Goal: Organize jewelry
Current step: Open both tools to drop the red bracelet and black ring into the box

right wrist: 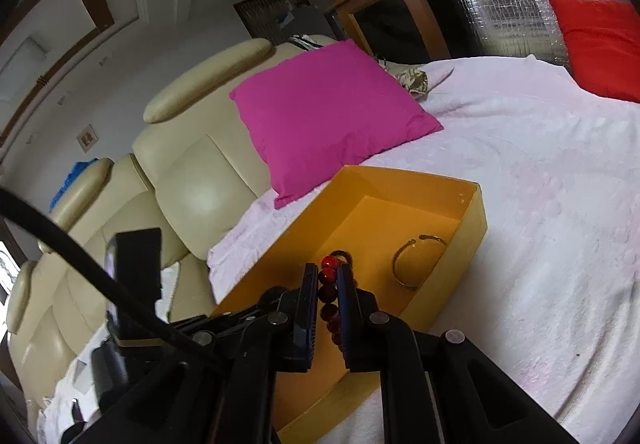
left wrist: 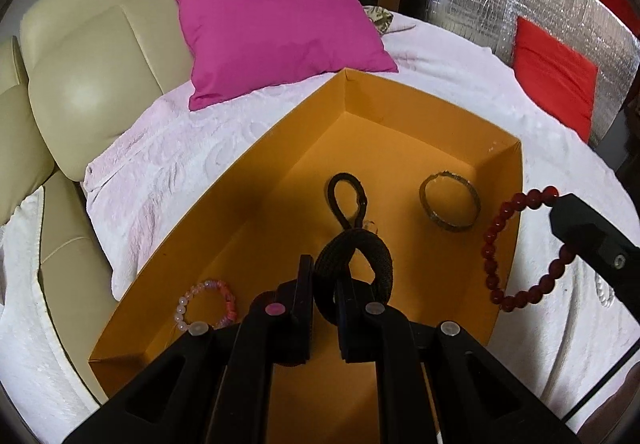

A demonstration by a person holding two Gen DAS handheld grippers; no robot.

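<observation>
left gripper [left wrist: 324, 284]: jaws pinching black band [left wrist: 356, 256] over orange box [left wrist: 400, 100], ready to drop in
right gripper [right wrist: 324, 284]: jaws pinching red bead bracelet [right wrist: 329, 300] at box's edge, next up

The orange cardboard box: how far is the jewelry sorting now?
Done: a pink bead bracelet and a gold metal bangle lie in the orange cardboard box. In hand: the left gripper holds a black cord bracelet over it; the right gripper holds a red bead bracelet. Left: release both inside.

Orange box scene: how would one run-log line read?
left gripper: holds black band | right gripper: holds red beads | orange box: bangle, pink beads inside
</observation>
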